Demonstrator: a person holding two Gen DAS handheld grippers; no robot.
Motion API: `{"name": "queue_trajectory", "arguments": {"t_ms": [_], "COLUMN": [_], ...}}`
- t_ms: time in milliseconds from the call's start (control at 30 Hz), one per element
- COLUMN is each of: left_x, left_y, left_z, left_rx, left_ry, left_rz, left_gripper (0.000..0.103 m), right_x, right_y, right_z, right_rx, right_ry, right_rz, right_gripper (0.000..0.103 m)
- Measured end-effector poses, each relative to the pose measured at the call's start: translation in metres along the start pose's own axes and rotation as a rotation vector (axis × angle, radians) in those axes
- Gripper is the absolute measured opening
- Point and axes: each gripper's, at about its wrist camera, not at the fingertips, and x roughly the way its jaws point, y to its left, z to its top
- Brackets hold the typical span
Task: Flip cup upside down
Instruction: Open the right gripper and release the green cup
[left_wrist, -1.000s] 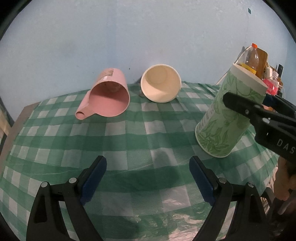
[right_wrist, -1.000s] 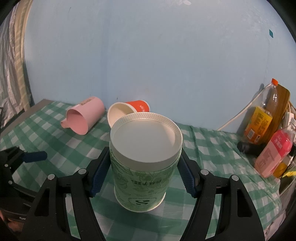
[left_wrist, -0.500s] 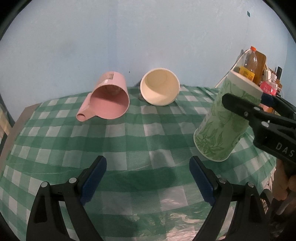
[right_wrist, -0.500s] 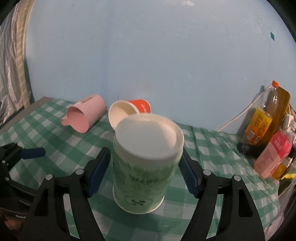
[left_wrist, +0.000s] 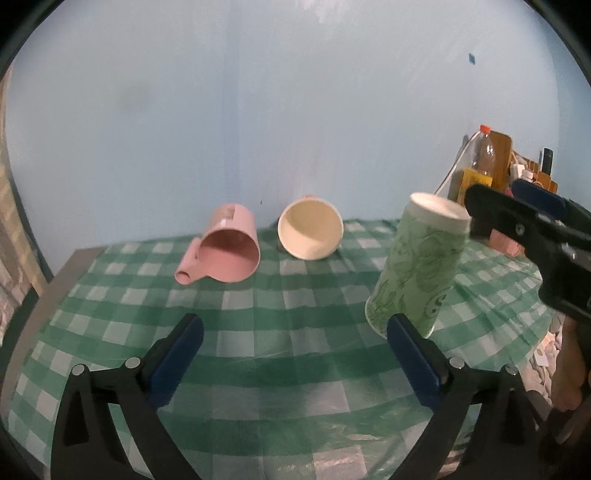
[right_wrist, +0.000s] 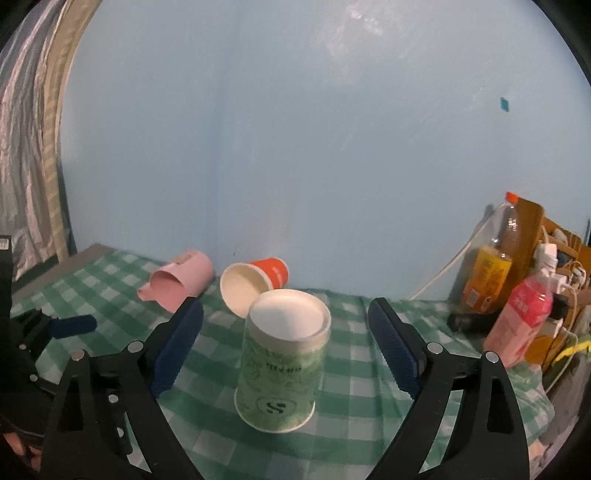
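Pale blue wall (right_wrist: 332, 147) behind, a striped curtain (right_wrist: 29, 129) cut off at the left edge of the right wrist view. Below, a table (left_wrist: 59, 280) under a green-and-white checked cloth (left_wrist: 258, 314), bare grey top showing only at the far left corner.

On the cloth, standing upside down, a green leaf-patterned paper cup (right_wrist: 282, 360): wide rim down, white base up. Seen from the left wrist view (left_wrist: 417, 266), leaning slightly, lower rim partly hidden behind the right blue pad; whether the whole rim touches the cloth, hard to tell. Print on the side blurred, only a large "S" legible.

Right gripper (right_wrist: 286, 347) wide open, both blue pads (right_wrist: 177, 347) well clear of the cup, one on either side. Left gripper (left_wrist: 293, 360) open too, holding nothing, over plain cloth left of the cup.

Further back near the wall, on their sides: a pink mug (left_wrist: 227, 251), mouth and handle toward the camera, and an orange paper cup (right_wrist: 255, 284), white inside showing; orange outside hidden in the left wrist view.

At the far right, crowded and partly cut off: a bottle with an orange cap (right_wrist: 491, 258), a pink bottle (right_wrist: 521, 321), a white cable (right_wrist: 443, 273), and a wooden rack (right_wrist: 554, 240) with contents too small to make out.
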Motion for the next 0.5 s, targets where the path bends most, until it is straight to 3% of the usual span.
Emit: {"name": "queue_trajectory", "arguments": {"t_ms": [500], "left_x": [-0.041], "left_y": [-0.009], "left_z": [-0.01], "left_rx": [-0.009], "left_ry": [-0.121], "left_rz": [0.007], "left_gripper": [0.102], "right_x": [-0.043], "right_y": [-0.013], "right_z": [-0.027], "right_rx": [0.063], "right_ry": [-0.01], "right_rz": [-0.001], "right_gripper": [0.091]}}
